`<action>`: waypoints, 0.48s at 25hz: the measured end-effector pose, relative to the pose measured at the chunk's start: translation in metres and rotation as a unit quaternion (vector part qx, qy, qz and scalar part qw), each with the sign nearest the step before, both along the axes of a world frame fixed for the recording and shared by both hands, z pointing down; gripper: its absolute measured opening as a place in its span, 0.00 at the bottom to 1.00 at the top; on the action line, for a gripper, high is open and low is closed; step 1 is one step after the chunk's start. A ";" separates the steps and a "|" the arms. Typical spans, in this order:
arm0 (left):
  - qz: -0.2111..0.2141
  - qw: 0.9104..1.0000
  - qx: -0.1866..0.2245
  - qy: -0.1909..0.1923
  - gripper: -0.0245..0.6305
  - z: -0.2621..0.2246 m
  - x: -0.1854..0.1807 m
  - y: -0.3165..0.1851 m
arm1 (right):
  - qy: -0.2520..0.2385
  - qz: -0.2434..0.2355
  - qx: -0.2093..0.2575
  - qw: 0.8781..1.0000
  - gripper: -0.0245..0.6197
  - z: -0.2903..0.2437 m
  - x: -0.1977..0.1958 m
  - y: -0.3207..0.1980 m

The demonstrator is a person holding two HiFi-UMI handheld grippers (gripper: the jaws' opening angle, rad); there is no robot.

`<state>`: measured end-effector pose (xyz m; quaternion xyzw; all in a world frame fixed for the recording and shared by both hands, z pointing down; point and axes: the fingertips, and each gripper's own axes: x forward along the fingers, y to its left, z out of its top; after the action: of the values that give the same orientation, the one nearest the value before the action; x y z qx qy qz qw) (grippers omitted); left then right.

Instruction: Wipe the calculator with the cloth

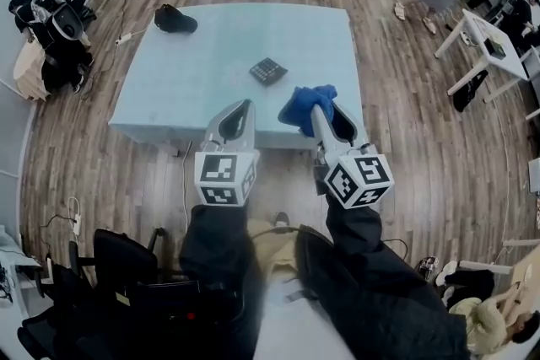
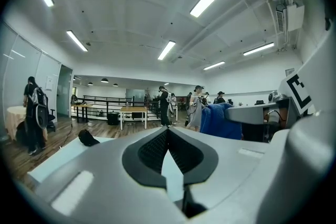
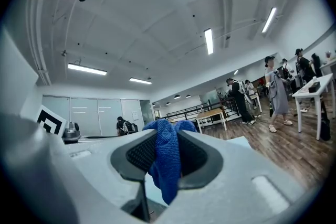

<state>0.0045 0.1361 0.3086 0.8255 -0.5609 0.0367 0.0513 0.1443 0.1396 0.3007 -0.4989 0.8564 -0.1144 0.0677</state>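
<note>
The cloth (image 3: pixel 167 165) is soft, light and limp, so I judge it will bunch rather than press flat. The right gripper (image 1: pixel 325 112) is clamped on a fold of it, with the rest bunched at and just left of the jaw tips, over the near edge of the table (image 1: pixel 219 46). The calculator (image 1: pixel 268 70) looks light, stiff and apt to slide; it lies flat mid-table, beyond both grippers and apart from them. The left gripper (image 2: pixel 168 131) is pressed together on nothing and could steady the calculator by an edge.
</note>
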 end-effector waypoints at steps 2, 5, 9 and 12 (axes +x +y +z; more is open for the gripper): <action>-0.003 1.000 -0.003 -0.001 0.04 0.002 0.002 -0.006 | 0.000 -0.002 -0.003 1.000 0.20 0.003 0.004 -0.005; -0.002 1.000 -0.006 -0.001 0.04 0.004 0.006 -0.014 | -0.004 -0.005 -0.003 1.000 0.20 0.005 0.007 -0.010; -0.001 1.000 -0.018 0.000 0.04 0.016 0.006 -0.025 | -0.003 -0.010 -0.014 1.000 0.20 0.019 0.002 -0.018; 0.005 1.000 -0.028 0.003 0.04 0.028 0.008 -0.039 | 0.001 -0.006 -0.027 1.000 0.20 0.032 0.002 -0.026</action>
<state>0.0124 0.0975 0.3363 0.8268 -0.5551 0.0504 0.0761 0.1467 0.1139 0.3327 -0.4952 0.8562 -0.1372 0.0525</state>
